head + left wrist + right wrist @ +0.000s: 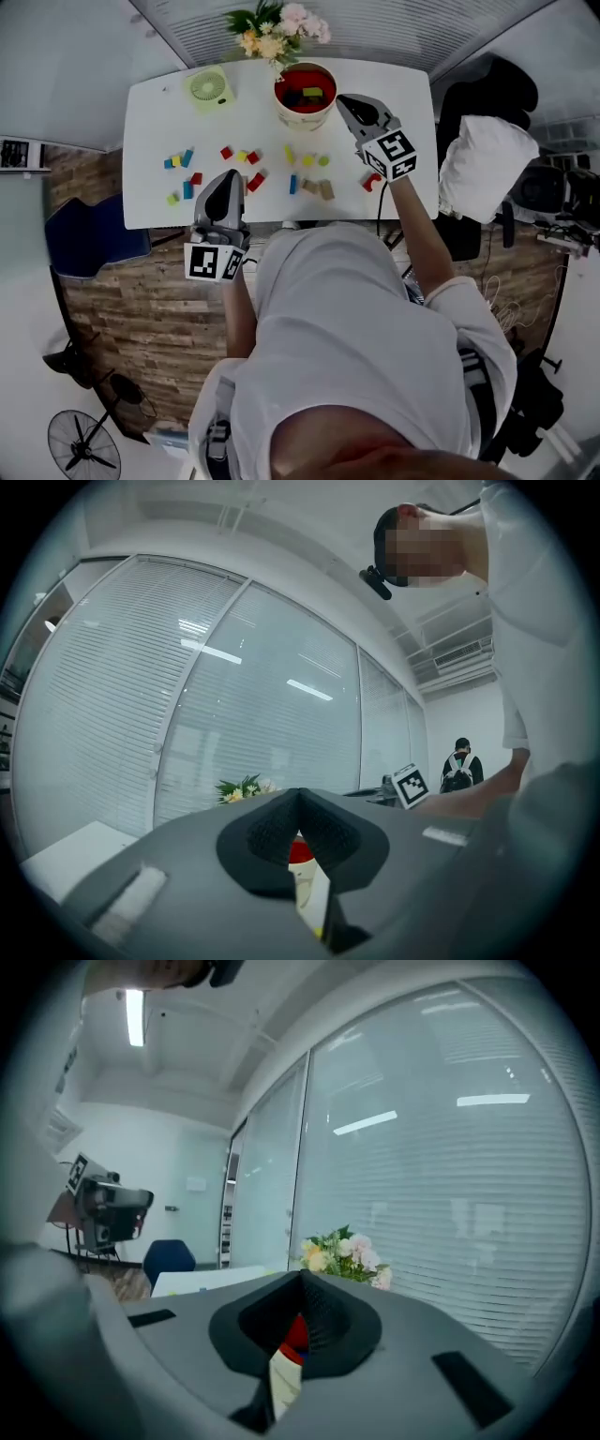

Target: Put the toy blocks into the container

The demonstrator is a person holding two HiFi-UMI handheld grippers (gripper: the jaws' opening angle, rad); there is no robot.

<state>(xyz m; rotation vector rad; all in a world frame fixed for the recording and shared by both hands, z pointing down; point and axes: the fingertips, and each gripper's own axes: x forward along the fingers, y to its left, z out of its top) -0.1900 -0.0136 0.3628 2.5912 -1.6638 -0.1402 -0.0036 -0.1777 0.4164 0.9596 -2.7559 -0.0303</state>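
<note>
Blocks [255, 181] mostly lie loose on the table [159, 122] ahead of the clenched, empty left gripper [228, 178]; only a few sit in the bowl [305, 112] beside the clenched, empty right gripper [345, 101].

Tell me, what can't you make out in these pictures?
- Head view: blocks inside the red container are too small and dark to count.
- Left gripper view: the left gripper itself hides nearly all the table.
- Right gripper view: the right gripper does the same.
</note>
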